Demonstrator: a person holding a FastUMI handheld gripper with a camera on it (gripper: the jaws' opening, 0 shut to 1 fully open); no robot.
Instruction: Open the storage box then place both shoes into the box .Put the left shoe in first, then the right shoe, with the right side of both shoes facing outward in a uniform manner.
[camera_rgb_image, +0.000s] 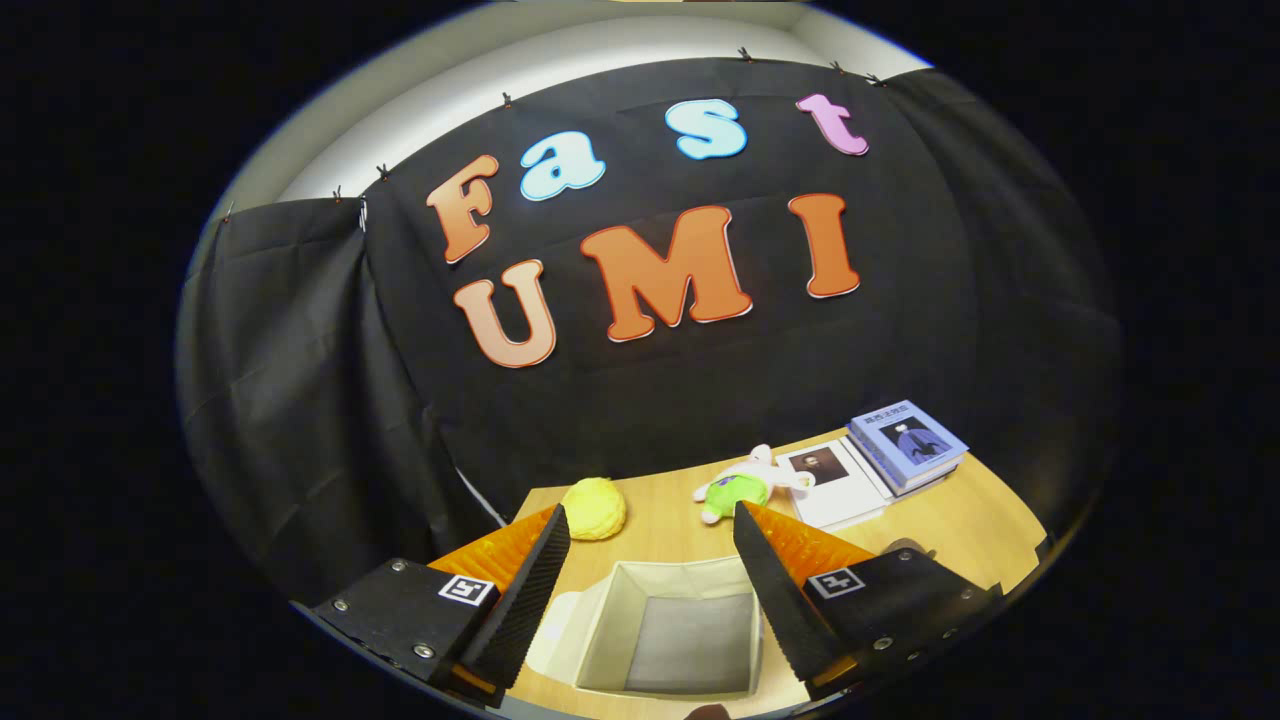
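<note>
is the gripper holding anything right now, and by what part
Nothing is held. The gripper is open, its fingers apart above the open storage box, which looks empty.

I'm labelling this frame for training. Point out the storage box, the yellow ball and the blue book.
storage box (600, 625): gripper view, left inner wall.
yellow ball (594, 507): gripper view, its middle.
blue book (915, 440): gripper view, front cover.
</note>
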